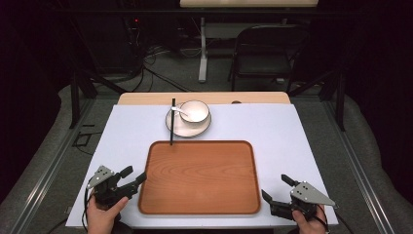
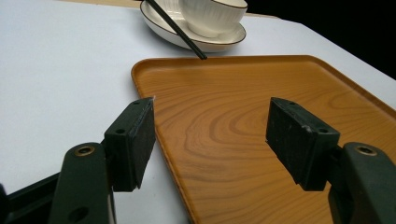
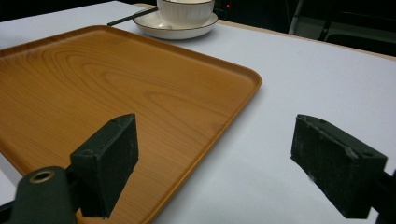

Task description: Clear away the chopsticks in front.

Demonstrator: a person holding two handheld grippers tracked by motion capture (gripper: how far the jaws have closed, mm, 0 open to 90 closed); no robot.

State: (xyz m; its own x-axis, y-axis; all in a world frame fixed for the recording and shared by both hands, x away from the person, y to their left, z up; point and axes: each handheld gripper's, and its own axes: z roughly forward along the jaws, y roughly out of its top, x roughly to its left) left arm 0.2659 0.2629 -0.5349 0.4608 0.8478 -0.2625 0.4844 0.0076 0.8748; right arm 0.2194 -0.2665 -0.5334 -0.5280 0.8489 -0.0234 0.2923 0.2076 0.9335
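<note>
A bare wooden tray [image 1: 199, 178] [image 2: 243, 116] [image 3: 102, 84] lies in the middle of the white table cover. Just beyond its far edge a white bowl [image 1: 195, 111] [image 2: 215, 14] [image 3: 185, 10] stands on a white plate [image 1: 188, 127] [image 2: 187, 37] [image 3: 180, 30], with a spoon [image 1: 179, 110] in the bowl. A black chopstick [image 1: 172, 122] [image 2: 176, 29] [image 3: 128, 17] rests across the plate's left rim, its tip at the tray's edge. My left gripper [image 1: 135, 176] [image 2: 210, 140] is open over the tray's near left edge. My right gripper [image 1: 276, 189] [image 3: 215, 168] is open beside the tray's near right corner.
The white cover [image 1: 272, 131] spreads over a wooden table [image 1: 146, 98]. A black folding chair [image 1: 265, 48] and a white table leg [image 1: 203, 48] stand on the floor beyond. Dark metal frame posts [image 1: 74, 97] flank the table on both sides.
</note>
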